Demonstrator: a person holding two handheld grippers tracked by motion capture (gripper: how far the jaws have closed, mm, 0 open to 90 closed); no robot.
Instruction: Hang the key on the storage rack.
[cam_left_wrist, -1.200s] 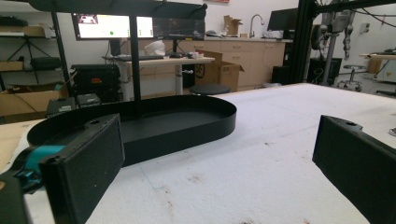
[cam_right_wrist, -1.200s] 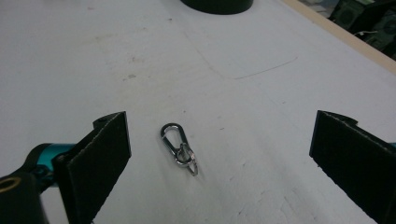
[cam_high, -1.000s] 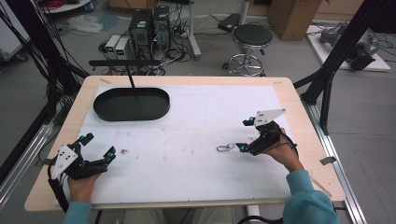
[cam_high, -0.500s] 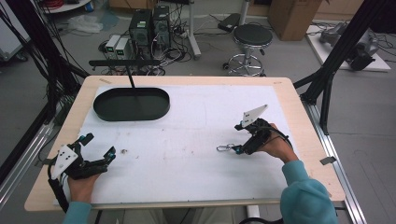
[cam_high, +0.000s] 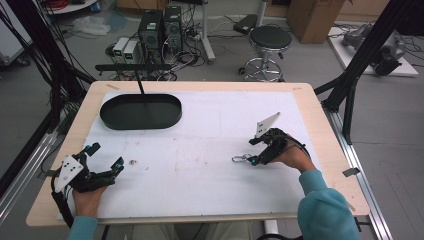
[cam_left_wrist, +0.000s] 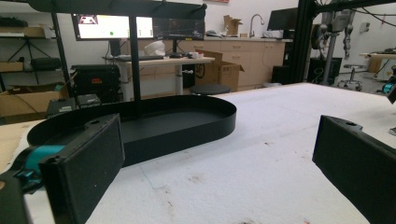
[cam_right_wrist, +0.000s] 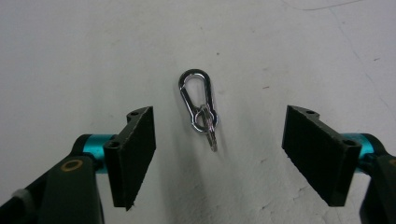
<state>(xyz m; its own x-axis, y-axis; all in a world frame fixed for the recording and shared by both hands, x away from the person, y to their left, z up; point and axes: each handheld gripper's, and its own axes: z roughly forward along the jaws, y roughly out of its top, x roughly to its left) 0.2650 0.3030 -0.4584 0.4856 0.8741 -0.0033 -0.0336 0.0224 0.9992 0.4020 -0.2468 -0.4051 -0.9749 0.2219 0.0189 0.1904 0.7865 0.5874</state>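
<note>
A light wooden worktop (cam_high: 320, 125) carries a white foam-like sheet (cam_high: 210, 145) over most of its surface. On the sheet's right half lies a small silver metal carabiner with a ring clipped to it (cam_right_wrist: 198, 105), flat on the white surface and touching nothing else. The right hand-held gripper (cam_high: 255, 161) hovers just beside it, jaws spread wide; in the right gripper view the clip sits between the two black pads (cam_right_wrist: 135, 154), apart from both, with bare sheet all around it. The left hand-held gripper (cam_high: 119, 164) rests at the near left of the worktop, its jaws also wide apart and holding nothing, with a tiny dark speck (cam_high: 133, 161) on the sheet just beside its tips, too small to identify. At the far left stands a black oval metal tray with a low wall (cam_high: 107, 117), from which a thin black post with a crossbar (cam_high: 141, 82) rises. Beyond the worktop are a round black stool (cam_high: 270, 37) and computer towers (cam_high: 160, 27) on the floor.
</note>
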